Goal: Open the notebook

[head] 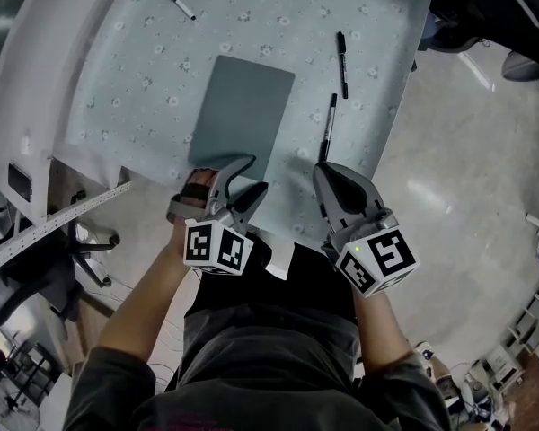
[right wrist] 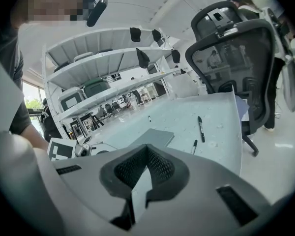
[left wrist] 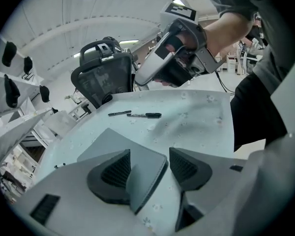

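Note:
A closed grey notebook (head: 242,113) lies flat on the pale blue flowered tablecloth (head: 144,70). My left gripper (head: 251,176) is open at the notebook's near right corner. In the left gripper view that corner (left wrist: 148,173) sits between the two dark pads, which stand apart from it. My right gripper (head: 323,173) hovers just right of the notebook near the table's front edge, shut with nothing in it; its pads (right wrist: 160,168) meet at the tips. The notebook (right wrist: 153,137) shows beyond them.
Two black pens (head: 341,63) (head: 328,126) lie right of the notebook, and a third pen (head: 181,5) lies at the far left. An office chair (right wrist: 236,58) stands past the table's right end. The table's front edge (head: 144,171) is close to my body.

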A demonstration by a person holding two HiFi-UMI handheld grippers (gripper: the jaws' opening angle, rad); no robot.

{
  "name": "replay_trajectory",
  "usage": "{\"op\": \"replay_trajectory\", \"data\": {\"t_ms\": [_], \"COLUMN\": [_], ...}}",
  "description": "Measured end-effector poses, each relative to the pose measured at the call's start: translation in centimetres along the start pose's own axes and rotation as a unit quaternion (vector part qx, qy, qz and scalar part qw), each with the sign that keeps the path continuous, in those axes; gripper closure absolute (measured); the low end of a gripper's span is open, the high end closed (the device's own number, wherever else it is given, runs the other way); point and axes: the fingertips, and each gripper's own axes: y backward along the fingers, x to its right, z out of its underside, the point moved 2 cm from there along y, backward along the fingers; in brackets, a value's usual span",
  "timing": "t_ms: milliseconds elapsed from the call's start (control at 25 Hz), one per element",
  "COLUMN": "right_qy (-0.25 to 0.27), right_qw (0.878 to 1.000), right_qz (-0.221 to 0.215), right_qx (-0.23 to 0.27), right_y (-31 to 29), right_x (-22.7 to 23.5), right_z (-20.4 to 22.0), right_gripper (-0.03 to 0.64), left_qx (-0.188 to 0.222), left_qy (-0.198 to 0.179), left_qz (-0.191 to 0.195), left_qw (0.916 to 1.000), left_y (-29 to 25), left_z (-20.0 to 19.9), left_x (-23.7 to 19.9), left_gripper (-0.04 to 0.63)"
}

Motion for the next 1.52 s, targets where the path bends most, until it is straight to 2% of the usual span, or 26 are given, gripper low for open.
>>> {"op": "replay_trajectory", "data": {"t_ms": [360, 640, 800, 1000, 1120, 1280, 1520], "right_qy": [-0.004, -0.004, -0.005, -0.006, -0.007, -0.006, -0.005], "right_qw": [1.000, 1.000, 1.000, 1.000, 1.000, 1.000, 1.000], "right_qz": [0.002, 0.005, 0.006, 0.004, 0.000, -0.007, -0.023], "right_qx": [0.010, 0.019, 0.022, 0.024, 0.024, 0.021, 0.015], "right_y": [0.2, 0.5, 0.6, 0.7, 0.5, 0.1, -0.4], "right_x": [-0.1, -0.2, -0.2, -0.2, 0.1, 0.3, 0.0], "right_z": [0.9, 1.2, 1.1, 0.8, 0.5, 0.0, -1.5], "right_gripper": [0.617, 0.617, 0.617, 0.617, 0.617, 0.617, 0.617], "left_qx": [-0.006, 0.005, 0.012, 0.022, 0.035, 0.060, 0.080], "left_qy": [-0.058, -0.057, -0.038, -0.014, 0.034, 0.100, 0.146], "left_qz": [-0.009, 0.004, 0.014, 0.032, 0.043, 0.048, 0.019], "left_qw": [0.9982, 0.9983, 0.9991, 0.9991, 0.9979, 0.9920, 0.9858], "left_y": [-0.8, -1.0, -1.0, -0.5, -0.4, 0.5, 2.9], "left_z": [0.2, 0.3, 0.4, 0.0, -0.1, -0.5, -1.7], "left_x": [0.4, 1.3, 1.5, 1.4, 1.0, 0.0, -2.1], "left_gripper": [0.383, 0.476, 0.500, 0.564, 0.578, 0.586, 0.591]}}
